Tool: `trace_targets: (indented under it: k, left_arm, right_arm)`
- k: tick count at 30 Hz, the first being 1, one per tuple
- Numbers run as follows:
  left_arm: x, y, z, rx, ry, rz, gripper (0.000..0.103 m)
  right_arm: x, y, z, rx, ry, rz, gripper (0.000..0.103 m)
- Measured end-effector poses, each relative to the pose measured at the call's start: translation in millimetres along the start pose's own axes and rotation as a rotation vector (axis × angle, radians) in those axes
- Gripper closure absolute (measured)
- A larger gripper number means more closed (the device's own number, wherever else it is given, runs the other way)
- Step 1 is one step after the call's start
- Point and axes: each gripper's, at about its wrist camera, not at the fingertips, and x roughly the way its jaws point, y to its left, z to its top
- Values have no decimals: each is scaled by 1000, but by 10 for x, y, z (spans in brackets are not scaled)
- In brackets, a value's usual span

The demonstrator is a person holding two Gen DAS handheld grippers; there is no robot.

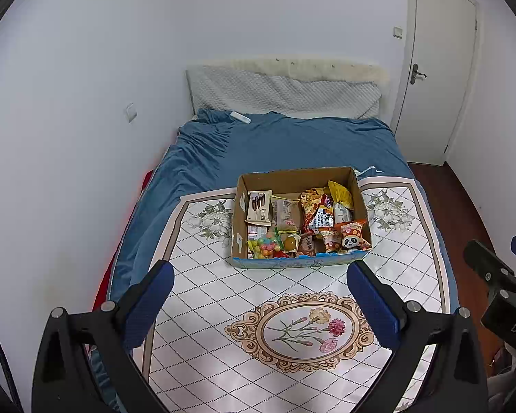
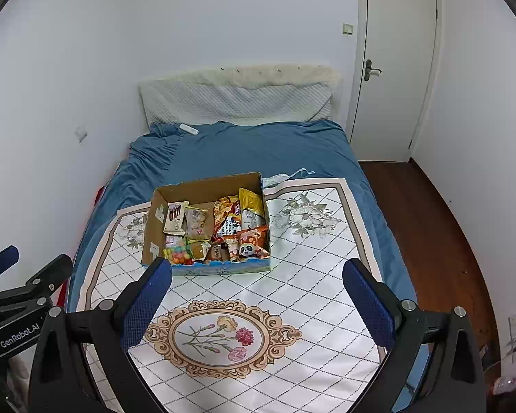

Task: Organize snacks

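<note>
An open cardboard box [image 1: 359,203] stands on a patterned mat [image 1: 258,296] on the bed; it also shows in the right wrist view [image 2: 154,220]. It holds several snack packets, among them a panda packet [image 1: 352,239], a bag of coloured candy balls [image 1: 266,247] and a yellow bag [image 1: 340,194]. My left gripper [image 1: 259,275] is open and empty, hovering above the mat in front of the box. My right gripper [image 2: 257,273] is open and empty, also in front of the box and to its right. Each gripper shows at the edge of the other's view.
The mat [image 2: 292,275] has a flower medallion [image 2: 220,337] at the near end. A blue sheet [image 1: 292,141] covers the bed, with a pillow [image 1: 282,93] and a small white object [image 1: 240,117] at the head. A door [image 2: 395,69] and wooden floor [image 2: 430,223] lie to the right.
</note>
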Motion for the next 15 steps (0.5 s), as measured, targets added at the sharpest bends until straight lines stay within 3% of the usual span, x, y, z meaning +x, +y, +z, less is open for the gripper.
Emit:
trace_targets:
  k: [15]
  left_arm:
    - [-12, -4, 2, -11, -4, 4, 0]
  right_arm:
    - [23, 2, -5, 0, -2, -1, 2]
